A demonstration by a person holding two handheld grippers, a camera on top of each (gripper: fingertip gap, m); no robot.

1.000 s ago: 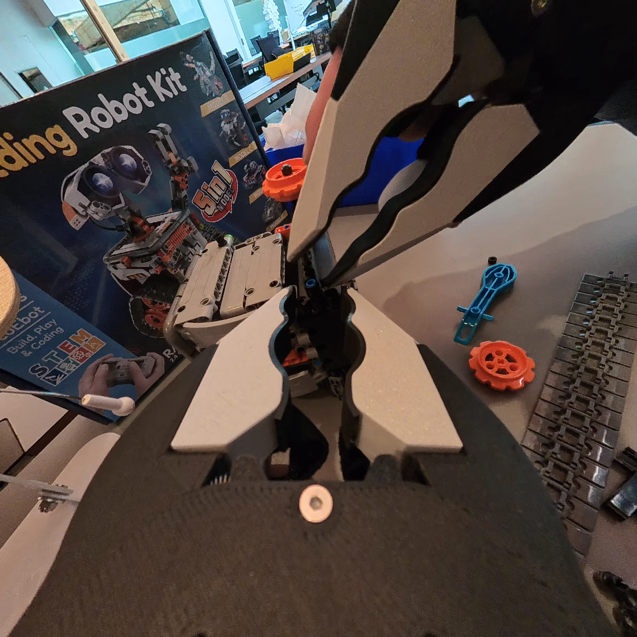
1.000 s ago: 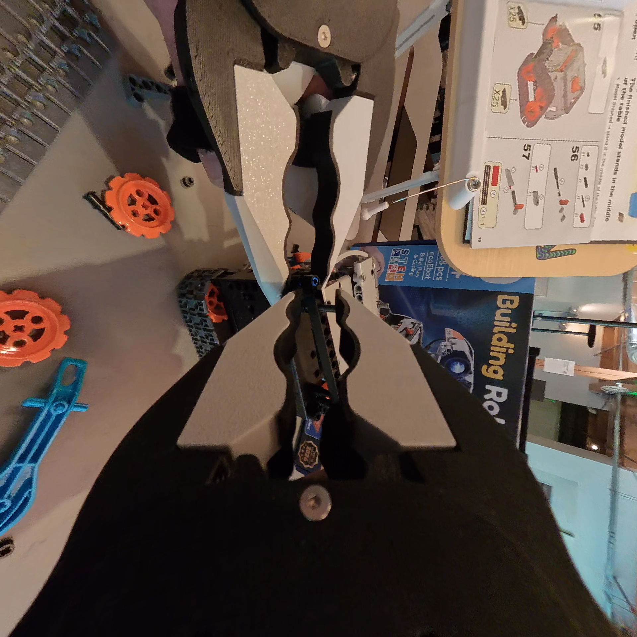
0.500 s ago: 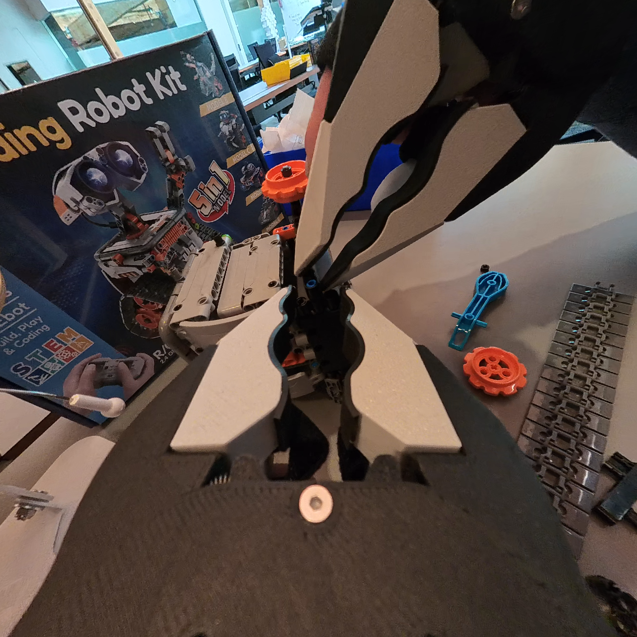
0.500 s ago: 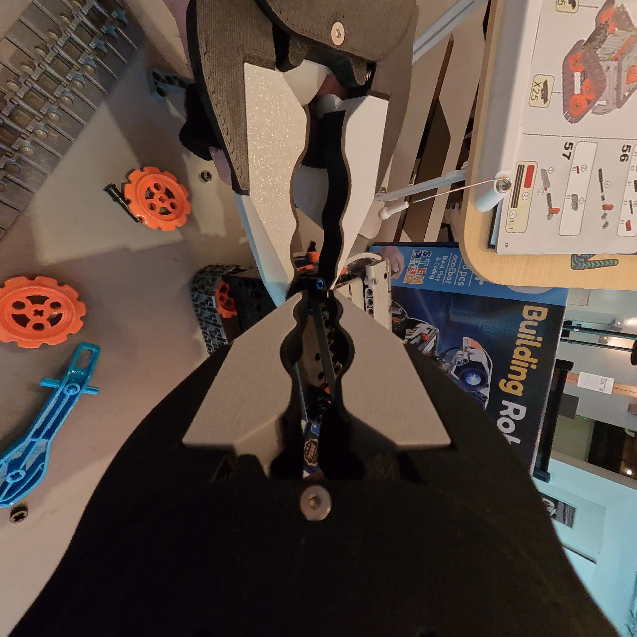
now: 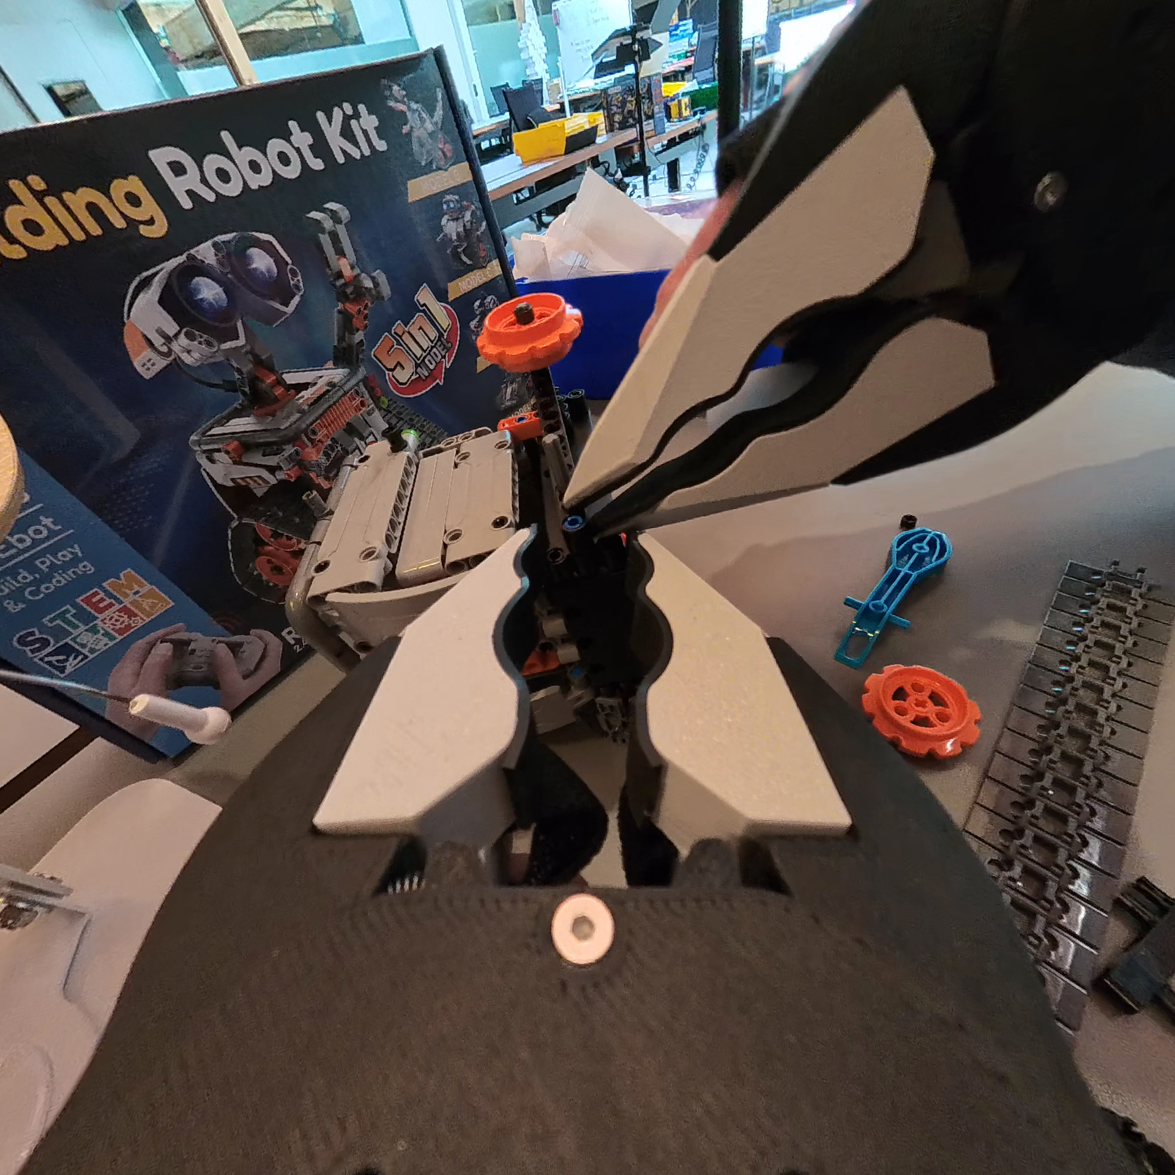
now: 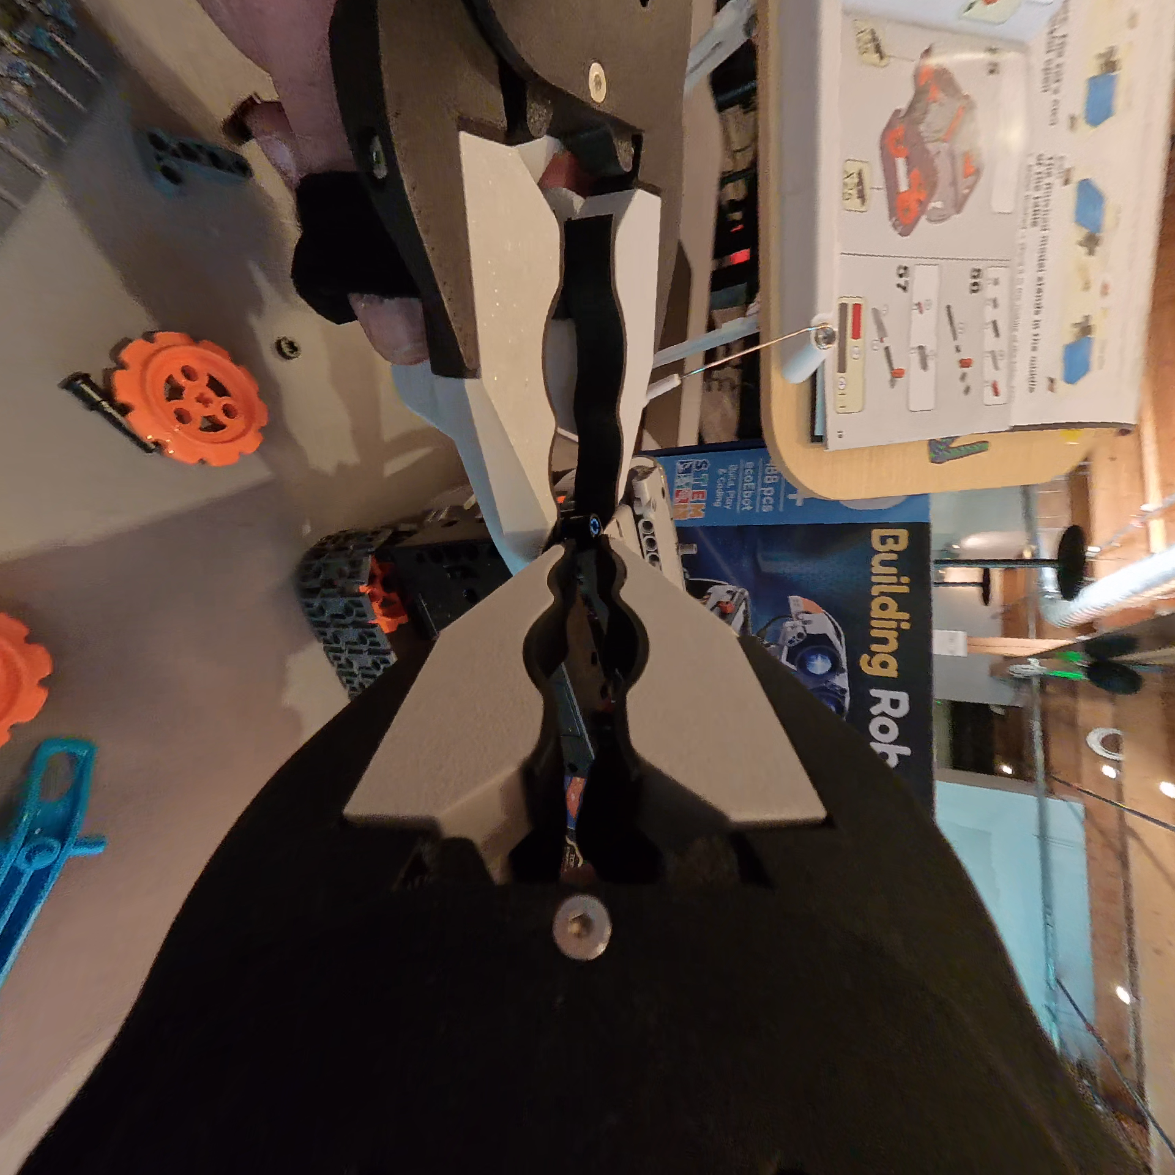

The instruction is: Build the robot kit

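A partly built toy robot model, with grey panels (image 5: 419, 508) and a tracked wheel (image 6: 343, 604), stands on the grey table (image 5: 795, 553). My left gripper (image 5: 582, 540) is shut on the model's black middle part. It also shows in the right wrist view (image 6: 582, 528), reaching in from above. My right gripper (image 6: 585, 550) is shut on a thin black beam (image 5: 552, 489) with a blue pin (image 6: 594, 524) at its tip. In the left wrist view the right gripper (image 5: 582, 515) comes in from the upper right. Its tips nearly touch the left gripper's tips.
A dark blue kit box (image 5: 222, 318) stands behind the model. An orange gear (image 5: 529, 330) tops an axle on the model. On the table lie another orange gear (image 5: 920, 711), a blue tool (image 5: 890, 585) and a black track strip (image 5: 1081, 699). An instruction booklet (image 6: 954, 254) rests on a wooden stand. The grippers are tip to tip, or close to it. From either gripper's tips it is about 15 cm to the orange gear (image 5: 920, 711).
The right gripper has tilted lower and now comes in more from the right in the left wrist view. Both grippers stay shut at the same spot on the model.
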